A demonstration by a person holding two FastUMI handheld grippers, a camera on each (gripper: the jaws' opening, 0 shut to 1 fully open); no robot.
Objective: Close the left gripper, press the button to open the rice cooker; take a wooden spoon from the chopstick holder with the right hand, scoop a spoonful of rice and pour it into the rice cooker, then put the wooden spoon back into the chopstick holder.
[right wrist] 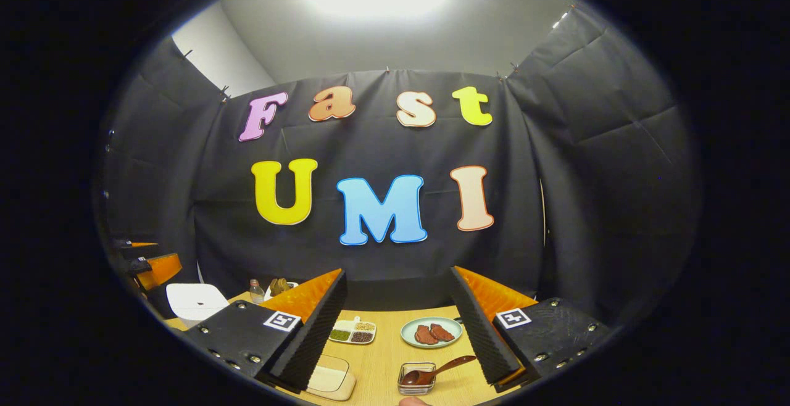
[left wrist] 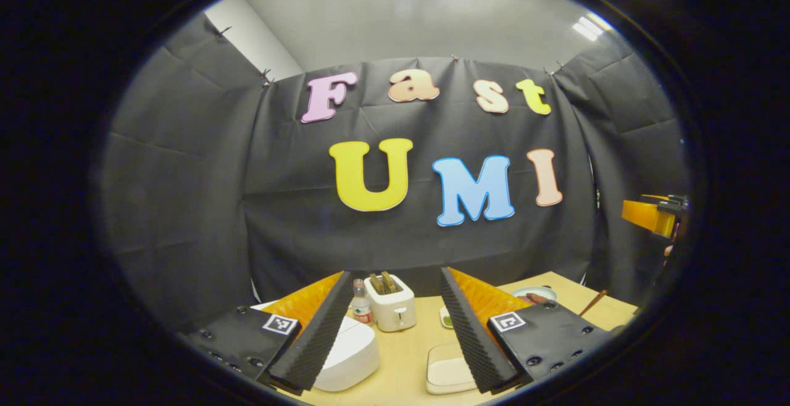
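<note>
Black cloth walls a booth around a pale wooden tabletop (right wrist: 382,356), both grippers held high and level above it. Left gripper (left wrist: 395,332), low centre of the left gripper view: fingers spread wide, nothing between them. White, rounded, lidded rice cooker (left wrist: 352,353) sits lower left, partly behind the left finger, lid down. White toaster (left wrist: 390,310) and small bottle (left wrist: 361,302) stand beyond it; shallow cream tray of rice (left wrist: 447,372) lies lower centre. Right gripper (right wrist: 398,332), likewise released and empty. Brown wooden spoon (right wrist: 439,370) rests with its bowl in a small clear square holder (right wrist: 417,378), bottom centre of the right gripper view. Judgement: opening step, nothing yet done. Next the left jaws must clench, then descend onto the cooker's button, which I cannot make out.
</note>
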